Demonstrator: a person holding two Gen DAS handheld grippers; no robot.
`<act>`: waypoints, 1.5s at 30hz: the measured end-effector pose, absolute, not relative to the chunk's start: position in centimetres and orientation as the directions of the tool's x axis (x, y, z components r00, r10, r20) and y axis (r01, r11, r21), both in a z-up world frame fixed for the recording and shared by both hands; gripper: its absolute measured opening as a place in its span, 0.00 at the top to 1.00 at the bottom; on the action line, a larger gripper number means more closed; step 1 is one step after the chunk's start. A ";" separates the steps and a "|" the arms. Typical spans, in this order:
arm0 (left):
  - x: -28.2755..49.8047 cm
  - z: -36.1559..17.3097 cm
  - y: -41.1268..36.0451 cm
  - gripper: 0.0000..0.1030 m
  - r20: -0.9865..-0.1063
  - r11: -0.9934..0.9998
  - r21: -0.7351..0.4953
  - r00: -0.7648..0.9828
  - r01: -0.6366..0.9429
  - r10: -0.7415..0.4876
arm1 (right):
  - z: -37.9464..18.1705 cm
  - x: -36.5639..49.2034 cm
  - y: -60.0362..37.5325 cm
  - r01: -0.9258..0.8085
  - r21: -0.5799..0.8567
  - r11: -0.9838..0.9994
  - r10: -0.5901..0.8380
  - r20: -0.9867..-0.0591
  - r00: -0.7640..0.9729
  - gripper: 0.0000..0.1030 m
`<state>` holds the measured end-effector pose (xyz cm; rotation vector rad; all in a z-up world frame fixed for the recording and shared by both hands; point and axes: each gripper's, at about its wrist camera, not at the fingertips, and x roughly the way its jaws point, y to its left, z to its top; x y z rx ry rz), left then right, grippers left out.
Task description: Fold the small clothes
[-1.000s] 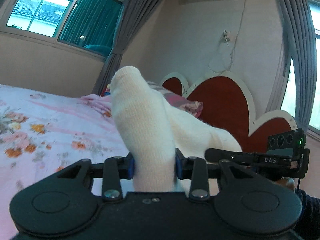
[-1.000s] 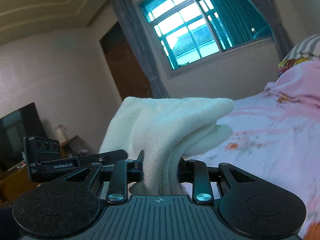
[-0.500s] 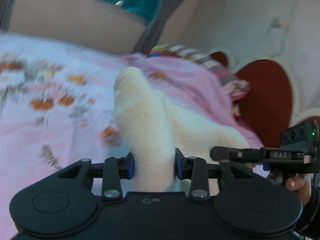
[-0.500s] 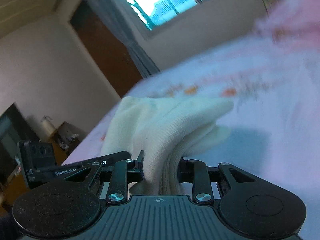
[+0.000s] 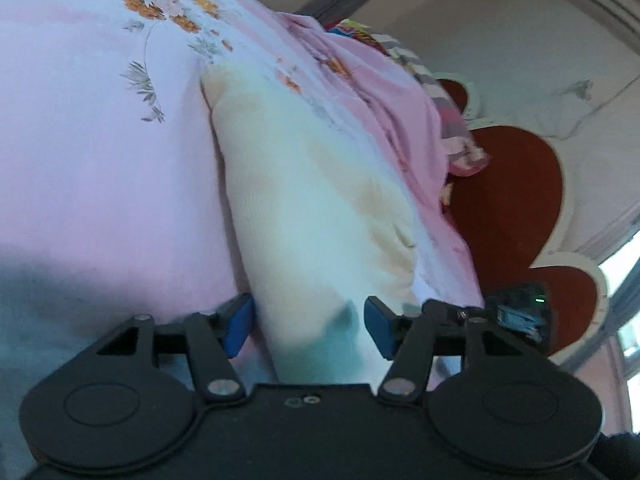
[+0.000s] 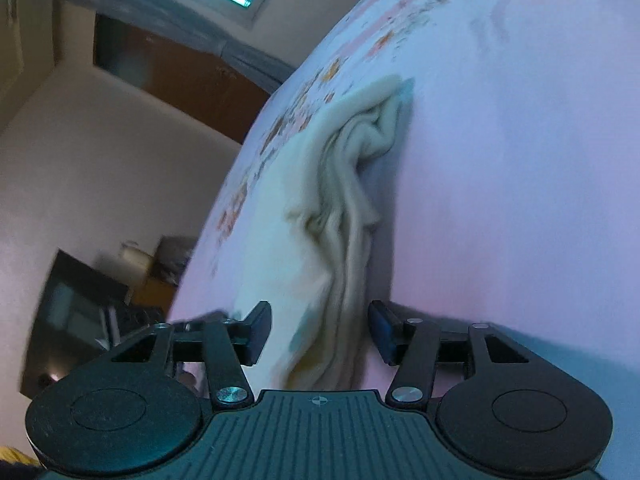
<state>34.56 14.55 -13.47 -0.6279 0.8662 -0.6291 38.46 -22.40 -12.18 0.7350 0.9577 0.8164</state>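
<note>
Now we see the cream sock [image 5: 304,184] lying on the pink floral bed [image 5: 100,160], stretching away between the jaws of both the left gripper [image 5: 306,322] and right gripper [image 6: 320,326]; both pairs have just been opening, pads clear of the fabric.

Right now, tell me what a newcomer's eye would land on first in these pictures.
First, the cream sock lying stretched out on the pink floral bedspread, running away from the left gripper, whose blue-padded jaws have just been opening and stand apart with the sock's near end between them. In the right wrist view its other end lies bunched between the right gripper's jaws, likewise just opened. Beyond the bed, a red heart-shaped headboard stands out.
</note>
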 end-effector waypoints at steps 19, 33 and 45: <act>31.5 -10.4 16.0 0.65 -0.561 0.752 -0.626 0.551 0.205 -0.617 | -9.1 32.9 -23.0 -0.209 0.732 0.649 0.718 -0.498 0.486 0.81; 38.1 -8.4 9.2 0.39 -0.633 0.947 -0.246 0.705 0.208 -0.320 | -6.1 41.3 -15.5 -0.410 0.329 0.851 0.525 -0.535 0.662 0.81; 40.7 -9.3 9.3 0.33 -0.672 0.957 -0.257 0.687 0.136 -0.278 | -6.9 44.2 -12.9 -0.370 0.266 0.890 0.451 -0.626 0.636 0.80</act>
